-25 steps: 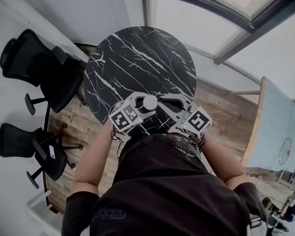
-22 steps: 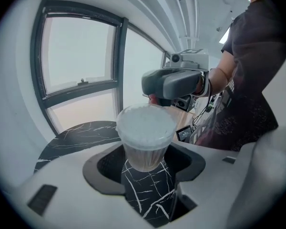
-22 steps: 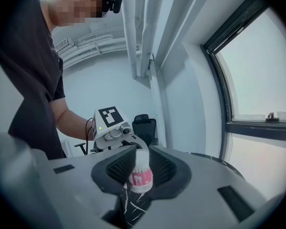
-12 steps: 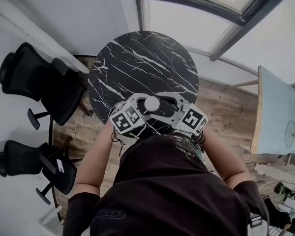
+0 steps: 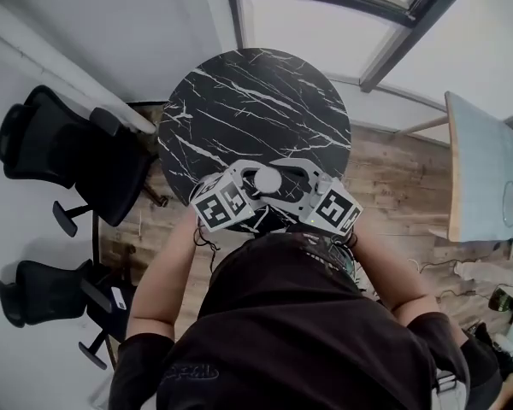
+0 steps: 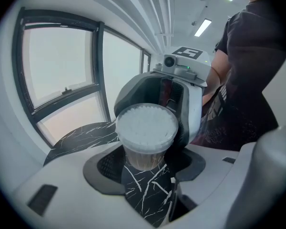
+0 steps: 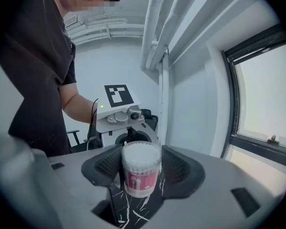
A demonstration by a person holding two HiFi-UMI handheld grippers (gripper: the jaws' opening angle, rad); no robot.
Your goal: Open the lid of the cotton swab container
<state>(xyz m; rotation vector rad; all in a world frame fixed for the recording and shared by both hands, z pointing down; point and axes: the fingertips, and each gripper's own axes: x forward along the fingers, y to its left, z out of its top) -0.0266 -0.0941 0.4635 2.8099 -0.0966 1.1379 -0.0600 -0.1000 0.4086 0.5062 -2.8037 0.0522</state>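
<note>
The cotton swab container [image 5: 268, 179] is a small clear tub packed with white-tipped swabs, with a pink label [image 7: 138, 178]. It stands upright near the front edge of the round black marble table [image 5: 256, 101]. A clear lid lies flat over the swabs [image 6: 147, 125]. My left gripper [image 6: 148, 165] is shut on the tub's lower body. My right gripper [image 7: 142, 170] faces it from the other side. Its jaws are opening, with the tub between them and a gap at each pad. In the head view both grippers meet at the tub, the left gripper [image 5: 255, 186] and the right gripper [image 5: 282, 184].
Two black office chairs [image 5: 68, 143] [image 5: 51, 289] stand on the wooden floor left of the table. A pale tabletop [image 5: 487, 169] is at the right. Large windows run behind the marble table. The person's torso and arms fill the lower head view.
Both grippers stay at the tub near the table's front edge. The right gripper's marker cube has edged slightly left. The head view has shifted a little.
</note>
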